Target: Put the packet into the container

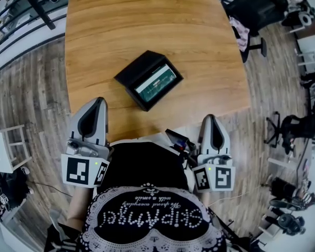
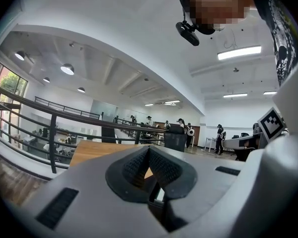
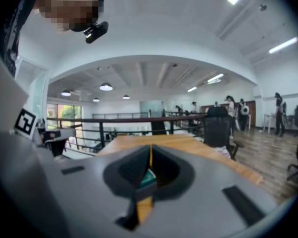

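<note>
Nearest, at your waist: your left gripper (image 1: 97,101) and right gripper (image 1: 210,118), each with its jaws clenched together on nothing, tips at the near edge of the wooden table (image 1: 121,30). Farther on, mid-table and apart from both: a black open-topped container (image 1: 132,73), with the green packet (image 1: 155,82) lying flat inside it. Beyond the table's far right corner: a black chair (image 1: 257,7).

Bright, even ceiling lights (image 2: 239,52); fisheye edges bend, and the right gripper view seems slightly soft
</note>
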The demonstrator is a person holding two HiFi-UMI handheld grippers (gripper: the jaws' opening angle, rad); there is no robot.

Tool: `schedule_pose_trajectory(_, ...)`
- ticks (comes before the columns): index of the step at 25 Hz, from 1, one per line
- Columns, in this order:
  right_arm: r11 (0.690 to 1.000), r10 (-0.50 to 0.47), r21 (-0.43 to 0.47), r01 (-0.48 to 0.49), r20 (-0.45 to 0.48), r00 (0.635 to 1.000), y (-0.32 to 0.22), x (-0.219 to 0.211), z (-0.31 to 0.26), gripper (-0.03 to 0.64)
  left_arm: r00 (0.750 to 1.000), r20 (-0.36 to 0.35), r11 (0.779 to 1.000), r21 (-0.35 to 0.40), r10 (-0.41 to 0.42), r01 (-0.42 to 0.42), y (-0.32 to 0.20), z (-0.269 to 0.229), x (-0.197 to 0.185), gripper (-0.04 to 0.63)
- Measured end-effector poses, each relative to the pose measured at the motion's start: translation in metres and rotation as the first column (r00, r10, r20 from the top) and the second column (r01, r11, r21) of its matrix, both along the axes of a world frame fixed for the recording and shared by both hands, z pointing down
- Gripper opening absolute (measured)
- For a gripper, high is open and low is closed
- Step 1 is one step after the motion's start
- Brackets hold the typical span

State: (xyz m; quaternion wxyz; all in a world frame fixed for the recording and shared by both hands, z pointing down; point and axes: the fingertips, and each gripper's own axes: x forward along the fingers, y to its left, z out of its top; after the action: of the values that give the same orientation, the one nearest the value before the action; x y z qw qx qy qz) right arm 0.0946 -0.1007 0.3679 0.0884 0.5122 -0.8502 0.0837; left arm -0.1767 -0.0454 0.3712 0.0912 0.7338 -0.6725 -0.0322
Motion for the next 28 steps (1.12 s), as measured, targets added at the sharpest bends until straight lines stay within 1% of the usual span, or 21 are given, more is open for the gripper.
schedule_pose_trajectory(8, 1.000, 0.002, -0.008, -0.002, -0.009, 1.000, 0.001, 0.002, 0.002, 0.034, 0.999, 0.003, 0.999, -0.017, 0.037, -0.037, -0.006, 0.004, 0.006, 0.029)
schedule_pose_trajectory(15, 1.000, 0.001, -0.010, -0.002, -0.009, 1.000, 0.001, 0.003, 0.003, 0.034, 0.996, 0.009, 0.995, -0.056, 0.083, -0.083, -0.009, 0.012, 0.017, 0.029)
schedule_pose_trajectory(28, 1.000, -0.010, -0.011, 0.010, -0.010, 1.000, 0.004, 0.002, 0.003, 0.034, 0.997, 0.018, 0.995, -0.064, 0.081, -0.080, -0.006, 0.010, 0.020, 0.031)
